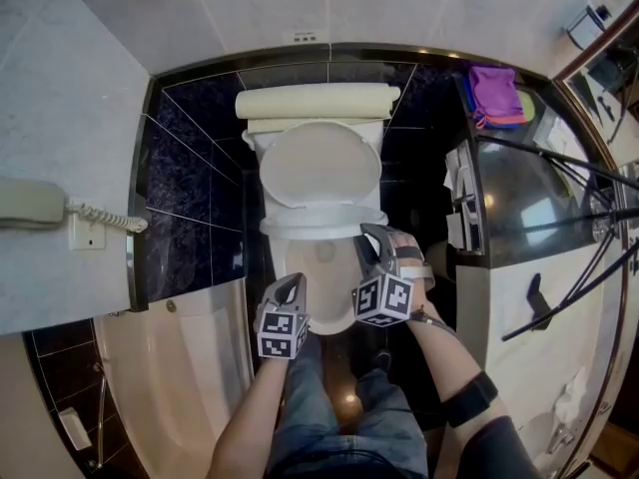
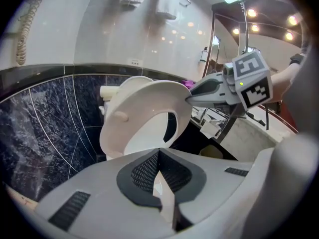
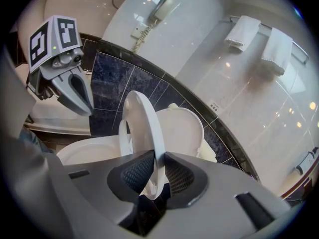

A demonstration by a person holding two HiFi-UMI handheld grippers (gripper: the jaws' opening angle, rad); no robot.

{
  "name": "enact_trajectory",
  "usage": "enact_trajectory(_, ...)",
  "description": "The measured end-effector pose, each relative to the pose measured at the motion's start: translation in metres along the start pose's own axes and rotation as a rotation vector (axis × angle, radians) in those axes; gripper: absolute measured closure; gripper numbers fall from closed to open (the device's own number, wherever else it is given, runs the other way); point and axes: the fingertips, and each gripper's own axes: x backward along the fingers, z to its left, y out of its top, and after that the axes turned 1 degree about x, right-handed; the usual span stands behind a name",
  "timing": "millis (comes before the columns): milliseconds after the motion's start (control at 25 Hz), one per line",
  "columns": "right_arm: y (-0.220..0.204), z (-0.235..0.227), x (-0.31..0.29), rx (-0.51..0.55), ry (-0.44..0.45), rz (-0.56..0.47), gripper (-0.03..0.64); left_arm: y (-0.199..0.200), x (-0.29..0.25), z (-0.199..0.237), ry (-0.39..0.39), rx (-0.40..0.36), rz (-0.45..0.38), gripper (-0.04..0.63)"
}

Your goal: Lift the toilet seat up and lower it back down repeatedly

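The white toilet seat [image 1: 324, 220] stands half raised over the bowl [image 1: 318, 259], in front of the upright lid [image 1: 319, 163]. My right gripper [image 1: 373, 234] is shut on the seat's front right rim; in the right gripper view the thin seat edge [image 3: 144, 123] runs straight down between its pads [image 3: 154, 176]. My left gripper [image 1: 293, 283] hovers at the bowl's front left, apart from the seat, with its jaws together and nothing in them [image 2: 159, 176]. The left gripper view shows the tilted seat ring [image 2: 144, 108] with the right gripper [image 2: 192, 97] on its edge.
A bathtub [image 1: 170, 367] lies to the left and a wall phone [image 1: 30, 208] hangs above it. A counter with a basin [image 1: 529, 198] and a purple cloth [image 1: 496, 93] stands on the right. Towels [image 3: 244, 34] hang on the wall. The person's legs [image 1: 339, 417] stand before the bowl.
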Motion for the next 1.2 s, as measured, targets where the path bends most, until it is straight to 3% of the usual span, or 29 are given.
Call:
enact_trajectory(280,-0.028,0.092,0.041,0.161,0.075,0.002,0.521,-0.017,0.009,-0.019,0.053,0.058,-0.038,0.595)
enact_trajectory(400,-0.041,0.127,0.053,0.217,0.129,0.016,0.512,-0.04,0.014,-0.027,0.064,0.101,-0.017,0.595)
enact_trajectory(680,-0.057,0.159,0.071,0.238,0.204,0.007,0.53,-0.073,0.02,-0.038,0.068,0.105,0.013,0.595)
enact_trajectory(760,-0.06,0.165,0.079,0.232,0.221,-0.004,0.596,-0.075,0.02,-0.039,0.06,0.096,0.019,0.595)
enact_trajectory(920,-0.087,0.167,0.092,0.107,0.221,0.026,0.598,-0.095,0.017,-0.038,0.06,0.072,0.04,0.595)
enact_trajectory(1200,-0.168,0.153,0.073,-0.287,0.135,0.159,0.597,-0.151,0.013,-0.047,0.03,0.059,0.108,0.595)
